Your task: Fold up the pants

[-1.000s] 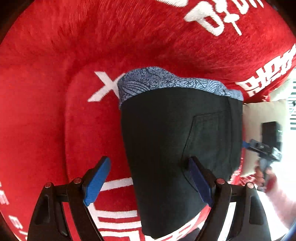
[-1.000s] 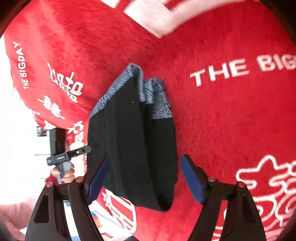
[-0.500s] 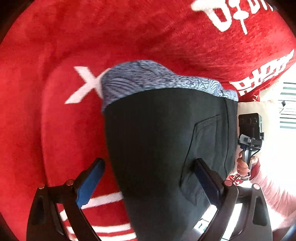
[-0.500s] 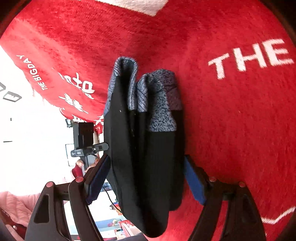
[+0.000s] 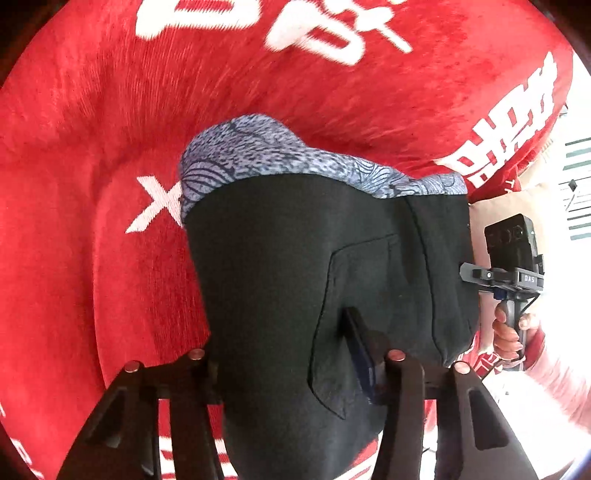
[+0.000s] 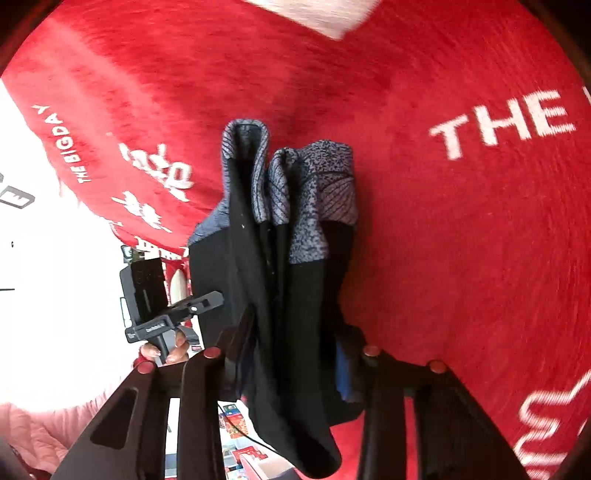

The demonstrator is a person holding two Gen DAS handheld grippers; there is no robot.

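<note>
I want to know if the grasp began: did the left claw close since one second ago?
Yes. The left claw has closed its fingers inward onto the black pants, above the red blanket.

Under everything we see a red plush blanket (image 5: 92,258), its pile brushed in streaks and its surface rising in soft folds. White woven markings cover it: an "X" (image 5: 157,206) beside the dark cloth in the left wrist view, large characters (image 5: 295,26) along the far side, and the word "THE" (image 6: 506,122) in the right wrist view, with "THE BIGDAY" (image 6: 68,144) printed small along its edge. We cannot tell what the blanket lies on. The pants (image 5: 314,280) appear lifted above it; whether their patterned waistband (image 5: 295,158) touches the pile is unclear.
</note>
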